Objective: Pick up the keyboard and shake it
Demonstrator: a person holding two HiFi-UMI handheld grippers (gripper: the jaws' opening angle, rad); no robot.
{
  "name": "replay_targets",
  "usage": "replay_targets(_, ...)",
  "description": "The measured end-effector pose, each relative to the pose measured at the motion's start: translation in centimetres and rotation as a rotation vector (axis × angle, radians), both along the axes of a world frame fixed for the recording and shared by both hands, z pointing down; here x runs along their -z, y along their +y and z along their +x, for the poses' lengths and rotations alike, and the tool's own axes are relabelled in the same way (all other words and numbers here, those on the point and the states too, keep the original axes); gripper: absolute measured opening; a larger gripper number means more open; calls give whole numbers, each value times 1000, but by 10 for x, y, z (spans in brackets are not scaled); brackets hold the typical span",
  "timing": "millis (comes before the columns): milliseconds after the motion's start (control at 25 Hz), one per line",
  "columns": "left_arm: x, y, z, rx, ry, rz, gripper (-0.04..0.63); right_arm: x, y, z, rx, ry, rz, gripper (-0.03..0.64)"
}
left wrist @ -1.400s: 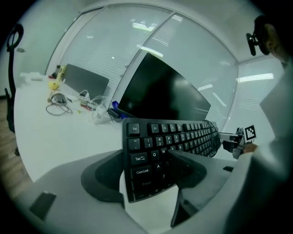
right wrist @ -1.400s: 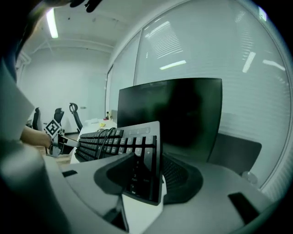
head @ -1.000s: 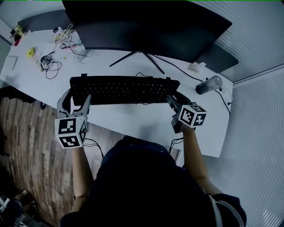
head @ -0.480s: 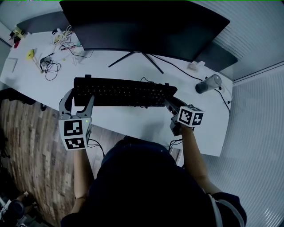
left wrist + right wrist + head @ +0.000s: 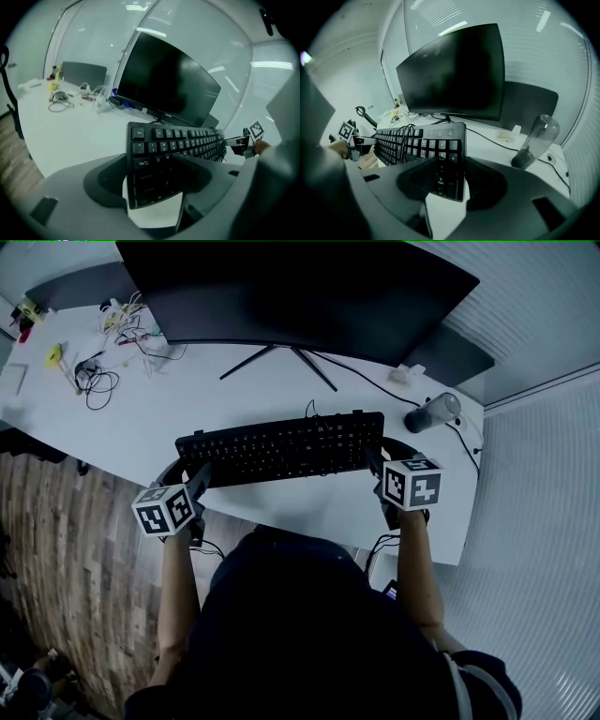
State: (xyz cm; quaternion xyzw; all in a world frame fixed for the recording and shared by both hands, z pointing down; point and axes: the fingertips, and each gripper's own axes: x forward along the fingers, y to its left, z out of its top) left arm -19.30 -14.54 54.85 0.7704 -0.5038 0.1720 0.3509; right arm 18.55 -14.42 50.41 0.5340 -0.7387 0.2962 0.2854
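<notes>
Pickup looks pretty much done: your left tongs [image 5: 192, 476] and right tongs [image 5: 382, 456] each clamp an end of the keyboard [image 5: 281, 448], which seems tilted just above the tabletop [image 5: 187, 409], so the shaking is what's left.

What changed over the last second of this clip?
The left claw swung its end of the keyboard down toward the person, leaving it slanted; the right claw barely shifted. Both claws kept gripping the keyboard's ends. The monitor, bottle and cables stayed put.
</notes>
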Motion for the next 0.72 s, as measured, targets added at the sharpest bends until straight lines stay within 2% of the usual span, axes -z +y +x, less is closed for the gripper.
replay_targets(200, -43, 21, 15, 29, 125, -145, 302, 1, -3, 5, 31, 84, -39, 189)
replay_targets(320, -61, 31, 16, 49, 163, -209, 302, -4, -7, 2, 53, 118, -62, 189)
replay_targets(400, -65, 37, 12, 64, 163, -231, 302, -13, -10, -1, 63, 115, -83, 189)
replay_targets(520, -55, 38, 4, 67, 102, -218, 302, -40, -11, 0, 48, 52, -135, 189)
replay_targets(720, -14, 26, -8, 28, -87, -108, 302, -99, -4, -4, -5, -154, -246, 187)
